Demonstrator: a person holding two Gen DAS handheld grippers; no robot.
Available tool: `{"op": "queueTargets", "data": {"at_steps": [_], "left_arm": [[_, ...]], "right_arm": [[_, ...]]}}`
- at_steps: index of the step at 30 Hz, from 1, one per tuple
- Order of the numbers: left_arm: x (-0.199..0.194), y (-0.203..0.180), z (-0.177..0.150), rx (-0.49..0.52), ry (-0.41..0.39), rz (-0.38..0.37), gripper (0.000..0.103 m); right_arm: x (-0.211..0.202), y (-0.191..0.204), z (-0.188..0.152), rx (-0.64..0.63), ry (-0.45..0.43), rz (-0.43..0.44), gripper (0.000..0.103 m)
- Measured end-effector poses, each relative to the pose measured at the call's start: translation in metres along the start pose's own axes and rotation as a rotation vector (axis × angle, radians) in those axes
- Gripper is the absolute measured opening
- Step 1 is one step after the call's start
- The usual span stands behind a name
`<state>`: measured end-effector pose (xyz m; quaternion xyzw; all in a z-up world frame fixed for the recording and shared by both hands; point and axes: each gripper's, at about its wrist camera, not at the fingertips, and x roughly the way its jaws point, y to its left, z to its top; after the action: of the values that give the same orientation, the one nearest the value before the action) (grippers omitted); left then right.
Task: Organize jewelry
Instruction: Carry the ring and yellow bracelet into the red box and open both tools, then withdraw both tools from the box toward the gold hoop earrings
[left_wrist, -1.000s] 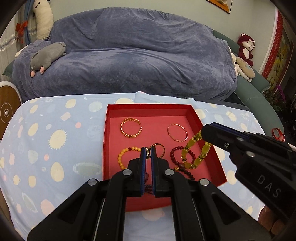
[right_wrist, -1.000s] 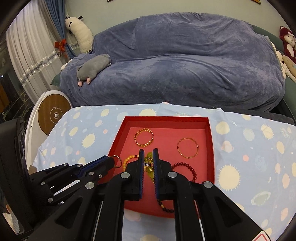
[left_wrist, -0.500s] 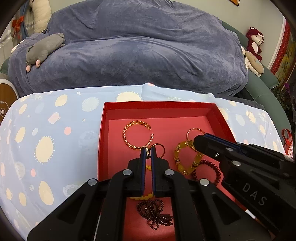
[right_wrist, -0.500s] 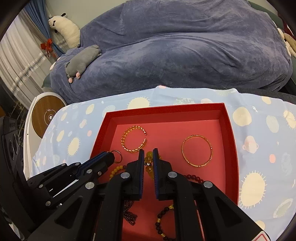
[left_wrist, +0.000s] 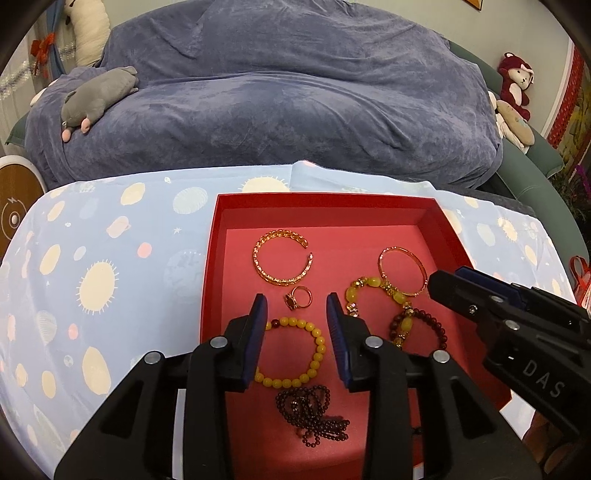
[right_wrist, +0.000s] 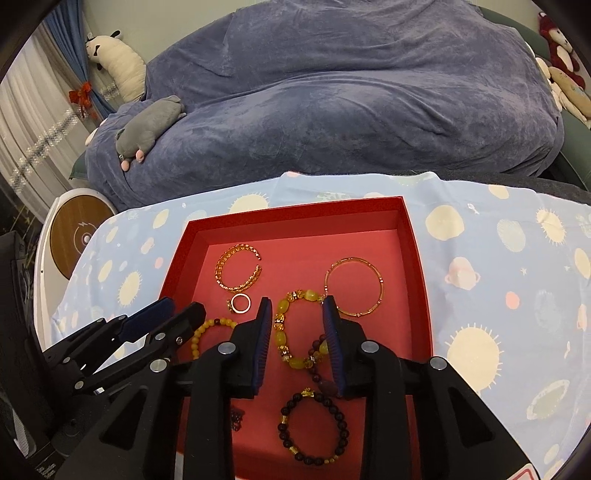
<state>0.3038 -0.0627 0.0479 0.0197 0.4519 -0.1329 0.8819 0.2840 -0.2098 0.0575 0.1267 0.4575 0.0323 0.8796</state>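
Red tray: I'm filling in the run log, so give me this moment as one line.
left claw: open, ring released | right claw: open, yellow bracelet released | both in red tray

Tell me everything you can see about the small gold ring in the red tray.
The ring is a thin gold-coloured band with a small dark reddish ornament on one side. It lies flat on the floor of the red tray, below the open gold cuff bracelet and above the yellow bead bracelet, touching neither. It lies just beyond the open left gripper, whose jaws have just been opening; nothing grips it.

Blue-covered sofa behind table; grey plush toy on it; white curtain left.
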Motion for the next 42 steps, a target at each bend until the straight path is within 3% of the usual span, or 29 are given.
{"op": "queueTargets", "data": {"at_steps": [12, 22, 29, 42], "left_arm": [[-0.051, -0.010, -0.016, 0.010, -0.034, -0.005, 0.032], [-0.092, -0.015, -0.043, 0.013, -0.047, -0.015, 0.033], [-0.116, -0.009, -0.085, 0.009, -0.033, -0.017, 0.034], [-0.127, 0.006, -0.192, -0.029, 0.069, 0.027, 0.037]], "right_arm": [[-0.055, 0.020, -0.024, -0.044, -0.040, -0.005, 0.034], [-0.101, 0.031, -0.064, -0.075, -0.065, -0.023, 0.035], [-0.127, 0.027, -0.112, -0.076, -0.055, -0.043, 0.035], [-0.130, 0.002, -0.226, -0.018, 0.078, -0.101, 0.035]]}}
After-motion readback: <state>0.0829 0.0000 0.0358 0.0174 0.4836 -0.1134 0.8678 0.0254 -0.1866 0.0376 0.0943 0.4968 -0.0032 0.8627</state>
